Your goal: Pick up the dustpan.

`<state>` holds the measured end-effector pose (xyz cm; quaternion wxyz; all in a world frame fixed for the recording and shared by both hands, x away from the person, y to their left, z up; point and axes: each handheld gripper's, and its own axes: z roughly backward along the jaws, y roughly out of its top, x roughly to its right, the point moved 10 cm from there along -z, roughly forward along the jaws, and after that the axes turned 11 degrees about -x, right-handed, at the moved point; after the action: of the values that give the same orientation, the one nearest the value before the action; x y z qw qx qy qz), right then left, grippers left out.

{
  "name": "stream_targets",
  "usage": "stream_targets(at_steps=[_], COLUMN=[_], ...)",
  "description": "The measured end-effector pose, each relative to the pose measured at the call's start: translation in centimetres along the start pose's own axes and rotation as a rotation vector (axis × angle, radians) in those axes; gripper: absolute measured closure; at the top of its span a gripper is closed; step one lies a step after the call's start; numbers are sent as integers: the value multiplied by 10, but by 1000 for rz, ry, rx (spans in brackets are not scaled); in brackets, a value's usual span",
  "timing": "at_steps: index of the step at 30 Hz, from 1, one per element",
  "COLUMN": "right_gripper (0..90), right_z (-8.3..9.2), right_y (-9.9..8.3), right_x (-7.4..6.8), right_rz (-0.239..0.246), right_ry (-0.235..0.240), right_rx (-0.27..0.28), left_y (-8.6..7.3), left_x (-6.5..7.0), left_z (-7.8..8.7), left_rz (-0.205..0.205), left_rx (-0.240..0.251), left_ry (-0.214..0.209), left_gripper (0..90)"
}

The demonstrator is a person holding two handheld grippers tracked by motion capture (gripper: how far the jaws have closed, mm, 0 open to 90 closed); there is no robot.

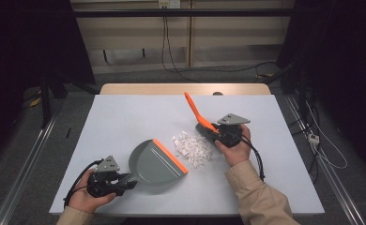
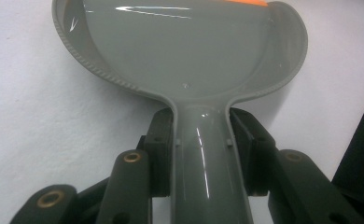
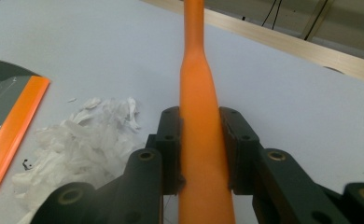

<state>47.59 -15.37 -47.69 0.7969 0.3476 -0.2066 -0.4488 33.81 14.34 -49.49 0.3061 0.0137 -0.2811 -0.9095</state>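
Note:
A grey dustpan with an orange lip lies flat on the white table, its lip facing a heap of white paper scraps. My left gripper is shut on the dustpan's grey handle at the front left, pads pressing both sides. My right gripper is shut on an orange brush handle that slants up and away to the left; the brush head sits just right of the scraps. In the right gripper view the orange handle runs between the jaws, with the scraps at the left.
The table's wooden far edge shows behind the white sheet. Cables trail on the floor at the right and hang from the back wall. Metal rails run along both sides of the table.

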Motion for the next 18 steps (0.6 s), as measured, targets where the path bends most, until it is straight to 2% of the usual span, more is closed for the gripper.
stream_targets(at_steps=[6,9,11,15,18], right_gripper=[714,713,713,712,714], right_z=[0,1,1,1,2], right_y=[-1,-3,-4,-6,-7], right_x=[-4,-3,-3,-6,-12], right_rz=[5,-10,-1,-6,18], right_ry=[17,17,9,22,16], right_rx=[-9,-24,-32,-57,-83], left_y=[4,5,6,9,11], left_x=[2,3,3,2,2], left_z=[-4,-5,-6,-9,-11], left_rz=[-5,-7,-7,-8,-8], left_rx=[-10,-15,-10,-12,-13], left_ry=[-16,-19,-24,-30,-31], left_gripper=[623,623,623,622,622])
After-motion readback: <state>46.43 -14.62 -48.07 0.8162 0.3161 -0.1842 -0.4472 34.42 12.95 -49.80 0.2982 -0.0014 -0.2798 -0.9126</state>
